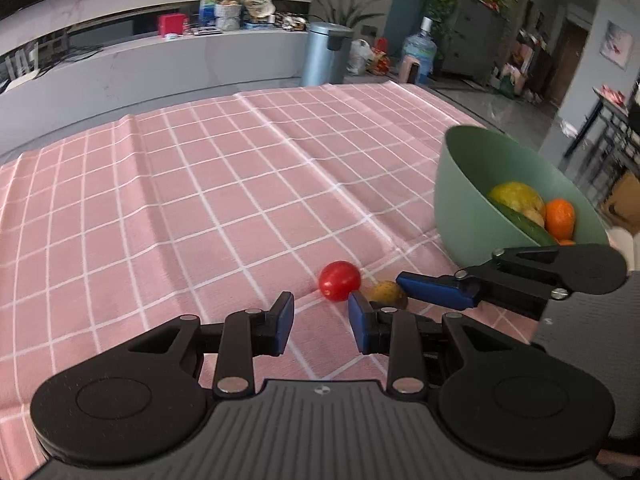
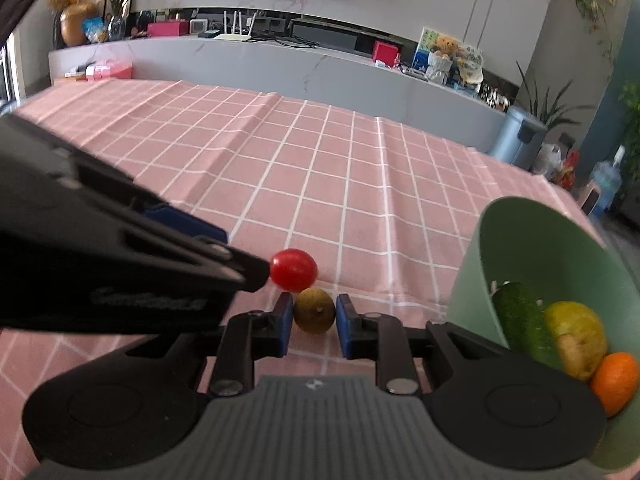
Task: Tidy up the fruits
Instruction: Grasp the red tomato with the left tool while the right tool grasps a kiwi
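A small yellow-brown fruit (image 2: 315, 315) lies on the pink checked cloth between the fingers of my right gripper (image 2: 311, 322); the pads sit close on both sides, with a slight gap on the right. A red cherry tomato (image 2: 293, 270) lies just beyond it, touching it. In the left wrist view the tomato (image 1: 339, 281) and the brown fruit (image 1: 387, 294) lie ahead and right of my left gripper (image 1: 320, 326), which is open and empty. The right gripper's fingers (image 1: 436, 290) reach in from the right.
A green bowl (image 2: 516, 240) stands at the right, holding a cucumber (image 2: 524, 326), a yellow-green fruit (image 2: 576, 332) and an orange (image 2: 616, 382). It also shows in the left wrist view (image 1: 464, 184). The left gripper's body (image 2: 120, 264) crosses the right wrist view at left.
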`<state>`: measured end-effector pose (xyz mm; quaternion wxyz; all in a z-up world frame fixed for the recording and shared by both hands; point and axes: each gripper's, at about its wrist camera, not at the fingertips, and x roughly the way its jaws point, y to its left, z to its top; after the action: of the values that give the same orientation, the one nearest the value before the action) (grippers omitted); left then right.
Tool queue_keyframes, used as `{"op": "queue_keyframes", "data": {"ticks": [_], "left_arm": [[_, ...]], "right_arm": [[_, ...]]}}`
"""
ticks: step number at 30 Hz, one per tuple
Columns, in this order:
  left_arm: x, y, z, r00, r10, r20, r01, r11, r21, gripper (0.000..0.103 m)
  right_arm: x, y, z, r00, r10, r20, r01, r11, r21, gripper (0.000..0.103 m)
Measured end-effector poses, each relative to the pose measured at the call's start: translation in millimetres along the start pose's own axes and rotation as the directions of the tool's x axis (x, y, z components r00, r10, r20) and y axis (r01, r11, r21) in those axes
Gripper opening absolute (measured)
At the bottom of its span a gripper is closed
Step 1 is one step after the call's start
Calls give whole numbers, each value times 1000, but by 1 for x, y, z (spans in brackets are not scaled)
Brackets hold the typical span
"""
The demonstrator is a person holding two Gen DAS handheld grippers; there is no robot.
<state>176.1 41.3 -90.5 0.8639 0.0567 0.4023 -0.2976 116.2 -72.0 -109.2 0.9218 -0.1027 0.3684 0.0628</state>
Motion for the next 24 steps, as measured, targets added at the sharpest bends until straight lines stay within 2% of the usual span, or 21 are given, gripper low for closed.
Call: {"op": "queue_keyframes", "data": {"ticks": [8,13,16,20,24], "left_arm": [[16,-10,4,1000,0,-2,0,999,52,39],[24,-11,5,1000,-15,16,14,999,39,42],[28,-14,4,1000,9,11,-9,999,49,42],[29,-16,3,1000,20,15,-21,999,46,33],[28,-19,2,999,35,22,-36,998,50,32]], "right_arm": [[-19,3,-10,998,-59,5,59,998,-20,18],[-19,-1,-11,999,-42,-8,42,999,3,18],[-22,-2,-12,999,-35,-5,35,999,2,18],[-22,-3,-11,999,-32,-5,32,999,0,18],[-26,-3,-11,1000,-21,0,21,1000,-3,18]]}}
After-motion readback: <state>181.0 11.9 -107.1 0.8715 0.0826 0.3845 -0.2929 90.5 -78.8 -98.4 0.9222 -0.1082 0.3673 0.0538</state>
